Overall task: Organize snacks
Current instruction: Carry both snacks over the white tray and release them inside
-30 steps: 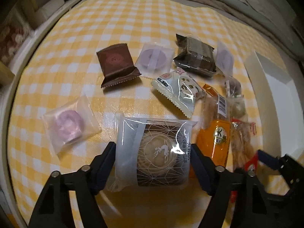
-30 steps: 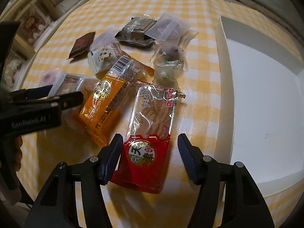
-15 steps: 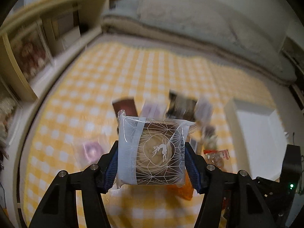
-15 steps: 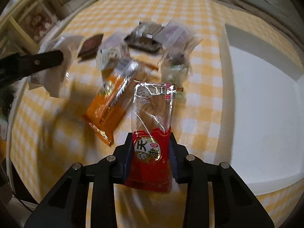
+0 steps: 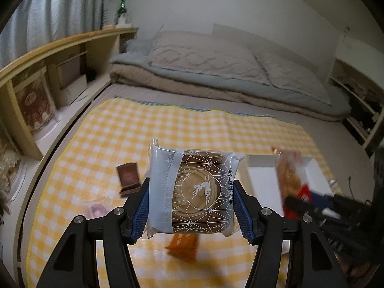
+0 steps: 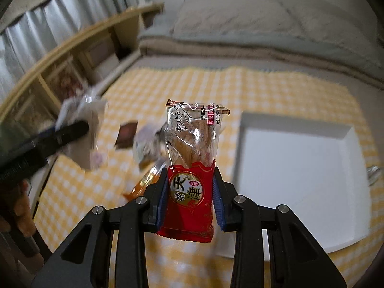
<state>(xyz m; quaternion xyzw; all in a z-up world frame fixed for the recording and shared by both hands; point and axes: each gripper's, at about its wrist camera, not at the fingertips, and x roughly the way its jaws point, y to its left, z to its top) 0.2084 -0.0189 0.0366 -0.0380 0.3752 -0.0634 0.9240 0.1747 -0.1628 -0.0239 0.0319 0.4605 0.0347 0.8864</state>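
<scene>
Both packs had come up off the checked cloth (image 5: 100, 129). Left gripper (image 5: 192, 206) pinched the cake pack (image 5: 192, 189); right gripper (image 6: 189, 192), jaws just closed, pinched the red pack (image 6: 192, 168). Next, probably, the white tray (image 6: 300, 168) at three o'clock.

Black hand-held gripper (image 5: 192, 210) — ribbed blue pads (image 5: 141, 206), silver screws (image 5: 118, 211) on angular arms

Both wrist cameras are looking forward and downward along their own fingers, from above the yellow checked cloth (image 5: 192, 129), toward the bed (image 5: 216, 72). The left view is sitting left of the right one. Both are sharing the cloth, the white tray (image 6: 300, 168), the shelf (image 5: 60, 48) and each other's gripper at the frame edge.
</scene>
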